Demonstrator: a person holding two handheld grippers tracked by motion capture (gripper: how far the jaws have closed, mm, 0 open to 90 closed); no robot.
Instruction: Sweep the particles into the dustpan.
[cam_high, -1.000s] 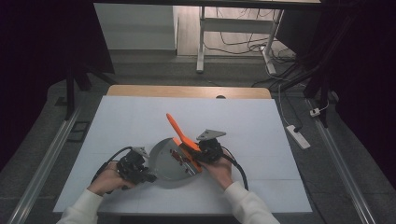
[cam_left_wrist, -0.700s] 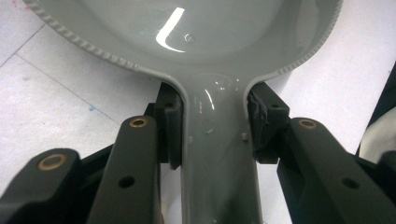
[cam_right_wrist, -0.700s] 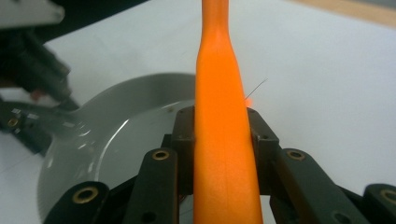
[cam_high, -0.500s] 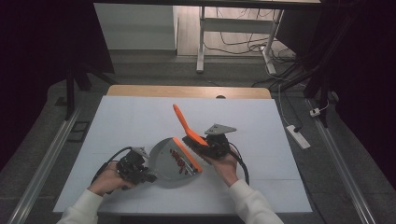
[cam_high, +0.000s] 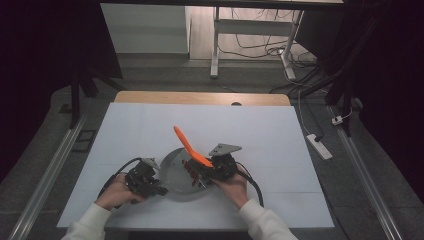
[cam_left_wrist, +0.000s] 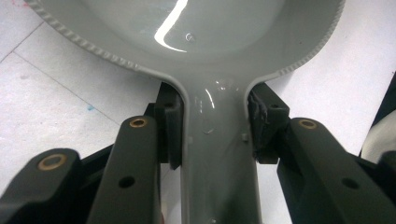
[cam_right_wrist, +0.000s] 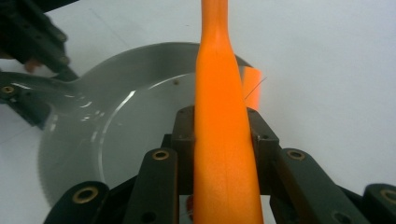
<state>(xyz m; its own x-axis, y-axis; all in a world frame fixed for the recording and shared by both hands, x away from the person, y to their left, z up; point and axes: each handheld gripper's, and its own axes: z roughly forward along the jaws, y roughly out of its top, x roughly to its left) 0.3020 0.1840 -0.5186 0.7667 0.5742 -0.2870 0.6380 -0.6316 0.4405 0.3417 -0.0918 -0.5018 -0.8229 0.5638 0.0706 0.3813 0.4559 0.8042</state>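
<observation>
A grey pan (cam_high: 175, 172) lies on the white table near the front edge. My left gripper (cam_high: 145, 181) is shut on the pan's handle (cam_left_wrist: 215, 154), one jaw pressing each side of it, just below the pan's ribbed rim (cam_left_wrist: 84, 42). My right gripper (cam_high: 220, 167) is at the pan's right side, shut on an orange spatula (cam_high: 189, 144). The spatula's handle (cam_right_wrist: 223, 121) slants up and to the far left over the pan (cam_right_wrist: 116, 130). Its red slotted end (cam_high: 192, 172) sits low inside the pan.
The white table cover (cam_high: 260, 130) stretches wide behind and to both sides of the pan. A wooden table edge (cam_high: 200, 97) runs along the far side. A power strip (cam_high: 319, 146) lies on the floor at the right. A cable trails from each gripper.
The right gripper swung the spatula to the right and up, then brought it back left and lower over the pan. The left gripper and pan have stayed put.
</observation>
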